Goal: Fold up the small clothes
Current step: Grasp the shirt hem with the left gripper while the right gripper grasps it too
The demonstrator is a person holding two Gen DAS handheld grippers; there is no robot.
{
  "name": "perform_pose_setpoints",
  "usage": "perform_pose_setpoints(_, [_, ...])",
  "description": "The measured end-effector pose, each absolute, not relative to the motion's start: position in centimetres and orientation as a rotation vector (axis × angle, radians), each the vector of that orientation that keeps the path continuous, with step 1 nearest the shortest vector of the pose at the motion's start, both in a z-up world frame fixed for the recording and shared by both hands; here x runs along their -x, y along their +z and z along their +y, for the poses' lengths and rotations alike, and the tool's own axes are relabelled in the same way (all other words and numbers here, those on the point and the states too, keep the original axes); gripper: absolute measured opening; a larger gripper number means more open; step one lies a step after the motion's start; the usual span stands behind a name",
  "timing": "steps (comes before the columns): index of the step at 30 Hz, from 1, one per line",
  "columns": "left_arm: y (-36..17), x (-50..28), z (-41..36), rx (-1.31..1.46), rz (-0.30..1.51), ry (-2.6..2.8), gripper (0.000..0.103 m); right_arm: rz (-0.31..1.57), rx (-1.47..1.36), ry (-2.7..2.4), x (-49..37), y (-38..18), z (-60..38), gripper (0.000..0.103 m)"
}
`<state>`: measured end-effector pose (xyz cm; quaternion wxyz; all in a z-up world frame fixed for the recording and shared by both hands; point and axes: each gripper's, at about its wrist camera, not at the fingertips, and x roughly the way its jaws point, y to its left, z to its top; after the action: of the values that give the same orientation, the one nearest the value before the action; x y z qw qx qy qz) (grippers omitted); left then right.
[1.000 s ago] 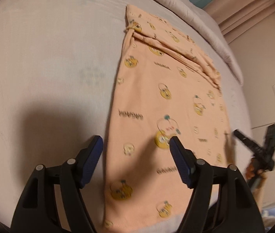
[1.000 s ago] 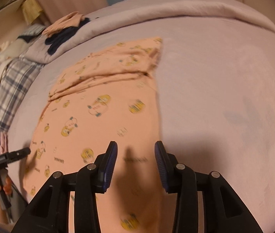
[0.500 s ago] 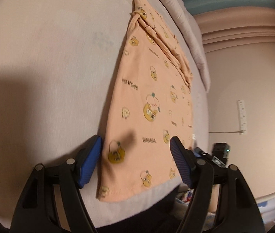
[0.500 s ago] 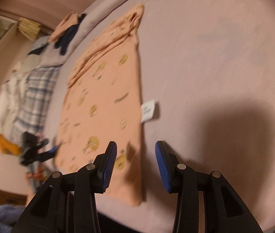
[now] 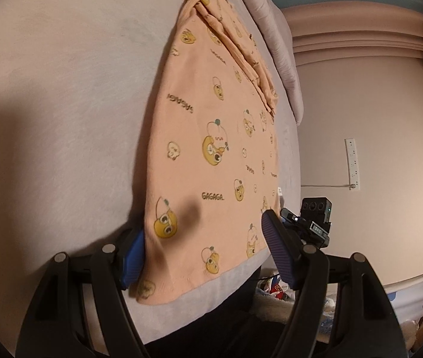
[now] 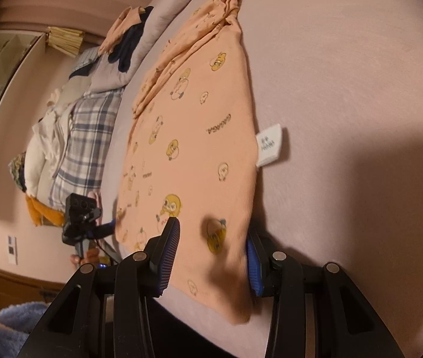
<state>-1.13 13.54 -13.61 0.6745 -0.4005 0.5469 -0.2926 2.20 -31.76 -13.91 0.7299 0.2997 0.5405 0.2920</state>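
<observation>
Now the peach garment (image 5: 211, 125) is lying flat on the bed (image 5: 62, 104), its near hem running close to the bed's near edge and its far end bunching into folds toward the pillow side. Both grippers are sitting at that near hem, one at each corner. The left gripper (image 5: 202, 249) is standing with its jaws spread wide; its left finger (image 5: 133, 252) is lying at the garment's left edge, partly under the cloth, and its right finger (image 5: 277, 250) is hanging past the right edge, so the corner is sitting between them without being pinched. The right gripper (image 6: 211, 259) is likewise released, jaws apart, its right finger (image 6: 254, 265) tucking behind the garment's right edge and its left finger (image 6: 166, 253) resting over the cloth. A white label (image 6: 269, 146) is sticking out from the garment's right edge onto the bed. In the right wrist view a plaid cloth (image 6: 86, 137) and a pile of clothes (image 6: 124, 38) are lying beyond the garment's far side. Each camera is catching the opposite gripper at the other corner: the right one in the left wrist view (image 5: 312, 223), the left one in the right wrist view (image 6: 83, 223)
</observation>
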Motion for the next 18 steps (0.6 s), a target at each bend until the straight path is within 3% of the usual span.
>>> perform_pose_setpoints(11, [-13.2,1.0,11.6,0.794,1.239,-0.661,0.069,1.183,-0.612,0.649,-1.1,-13.9,-31.9,0.041])
perform_pose_setpoints(15, [-13.7,1.3,11.7,0.769,1.241,-0.615,0.047,1.166,-0.592,0.652,0.2,-13.8,-31.6,0.039])
perform_pose_setpoints(18, [-14.7,1.0,12.3,0.812,1.261,-0.565,0.024,1.154,-0.587,0.626,0.3,-14.1,-31.5,0.026])
